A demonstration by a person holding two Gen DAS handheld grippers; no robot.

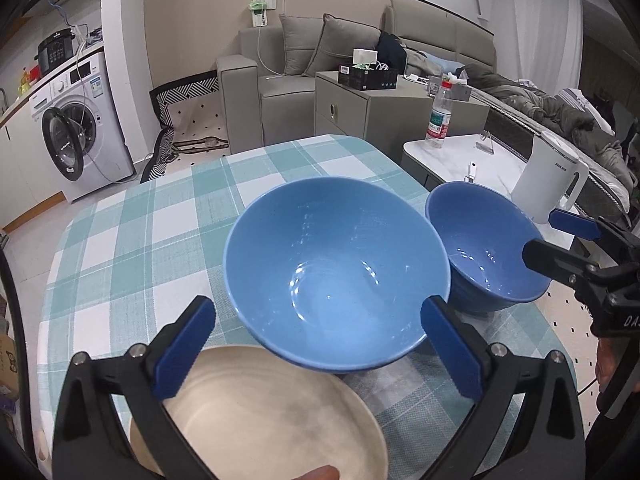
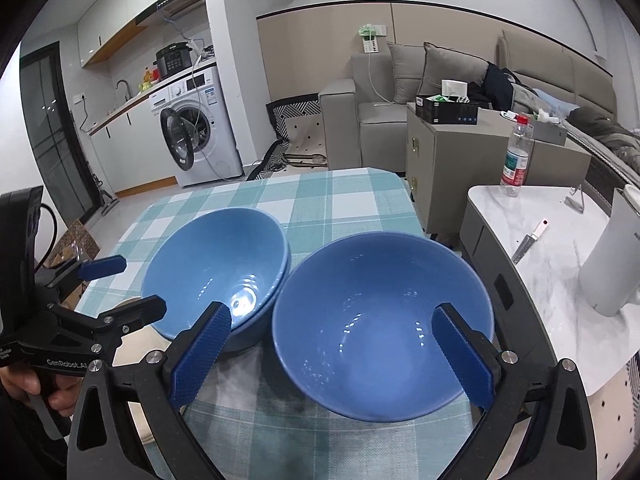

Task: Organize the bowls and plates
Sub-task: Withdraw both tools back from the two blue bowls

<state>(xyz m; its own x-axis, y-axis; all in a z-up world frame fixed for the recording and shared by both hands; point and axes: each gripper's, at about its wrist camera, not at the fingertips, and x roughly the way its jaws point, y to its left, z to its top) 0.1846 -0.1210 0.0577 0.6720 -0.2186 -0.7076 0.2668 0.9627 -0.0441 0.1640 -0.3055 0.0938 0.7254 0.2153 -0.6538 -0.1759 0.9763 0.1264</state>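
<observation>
Two blue bowls stand side by side on the checked tablecloth. The left bowl looks like a stack of two nested bowls. The right bowl touches it. A cream plate lies in front of the left bowl, partly under it. My left gripper is open, its fingers astride the left bowl's near rim above the plate. My right gripper is open, its fingers astride the right bowl's near part. Each gripper also shows in the other's view.
To the right stands a marble side table with a white kettle, a water bottle and a knife. A grey cabinet, a sofa and a washing machine stand behind the table.
</observation>
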